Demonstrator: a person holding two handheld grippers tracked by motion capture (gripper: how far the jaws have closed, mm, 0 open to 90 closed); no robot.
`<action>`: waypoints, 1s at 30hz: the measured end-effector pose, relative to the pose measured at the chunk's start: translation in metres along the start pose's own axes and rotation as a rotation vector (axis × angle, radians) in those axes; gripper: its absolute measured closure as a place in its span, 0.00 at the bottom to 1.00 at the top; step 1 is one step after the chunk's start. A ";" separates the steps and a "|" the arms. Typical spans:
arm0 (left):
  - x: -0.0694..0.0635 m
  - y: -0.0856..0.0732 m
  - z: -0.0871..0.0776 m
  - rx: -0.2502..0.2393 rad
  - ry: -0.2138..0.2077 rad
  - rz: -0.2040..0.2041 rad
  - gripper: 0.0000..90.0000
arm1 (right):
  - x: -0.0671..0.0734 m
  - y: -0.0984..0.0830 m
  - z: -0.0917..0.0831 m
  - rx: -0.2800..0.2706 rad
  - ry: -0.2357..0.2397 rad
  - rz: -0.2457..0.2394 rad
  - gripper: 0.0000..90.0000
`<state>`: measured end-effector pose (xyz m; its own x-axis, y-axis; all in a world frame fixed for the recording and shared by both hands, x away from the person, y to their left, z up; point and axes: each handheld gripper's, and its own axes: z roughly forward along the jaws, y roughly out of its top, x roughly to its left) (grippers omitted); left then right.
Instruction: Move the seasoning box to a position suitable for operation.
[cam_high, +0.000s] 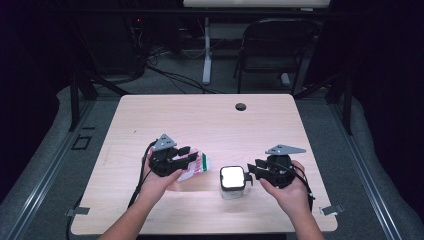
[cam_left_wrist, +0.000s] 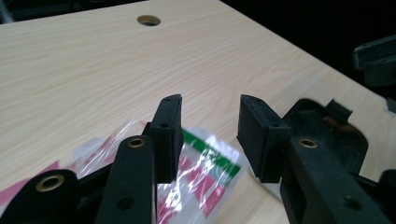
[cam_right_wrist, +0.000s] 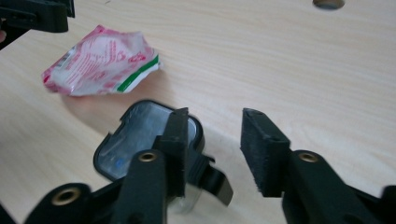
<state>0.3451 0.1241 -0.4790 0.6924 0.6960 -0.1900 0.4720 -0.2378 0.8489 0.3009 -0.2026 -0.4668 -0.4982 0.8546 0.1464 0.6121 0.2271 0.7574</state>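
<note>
A crumpled plastic bag (cam_high: 200, 164) printed in red, white and green lies on the wooden table (cam_high: 200, 120). My left gripper (cam_high: 189, 155) hovers just over its left end, jaws open and nothing between them. In the left gripper view the bag (cam_left_wrist: 210, 182) lies beneath the left gripper (cam_left_wrist: 210, 100). To the right stands a small clear container (cam_high: 232, 179) with a black-rimmed lid. My right gripper (cam_high: 251, 170) is at its right side, open and holding nothing. In the right gripper view the container (cam_right_wrist: 135, 135) sits under the left jaw of the right gripper (cam_right_wrist: 215, 114), and the bag (cam_right_wrist: 100, 60) lies beyond.
A round cable hole (cam_high: 241, 106) sits near the table's far edge. A dark folding chair (cam_high: 275, 45) and a desk leg stand behind the table. Bare wood stretches across the far half of the table.
</note>
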 end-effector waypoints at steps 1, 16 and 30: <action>-0.001 0.003 0.003 -0.007 -0.007 0.006 0.67 | 0.001 0.002 0.001 -0.002 -0.007 -0.003 0.66; -0.022 -0.010 0.022 0.077 -0.075 0.039 0.88 | -0.003 -0.010 0.004 0.012 0.036 0.125 0.89; -0.039 -0.029 0.039 0.166 -0.120 0.084 1.00 | 0.007 -0.020 0.019 0.046 -0.001 0.112 0.95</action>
<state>0.3256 0.0773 -0.5155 0.7883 0.5858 -0.1881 0.4866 -0.4065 0.7733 0.2974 -0.1924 -0.4930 -0.4243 0.8763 0.2280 0.6914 0.1510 0.7065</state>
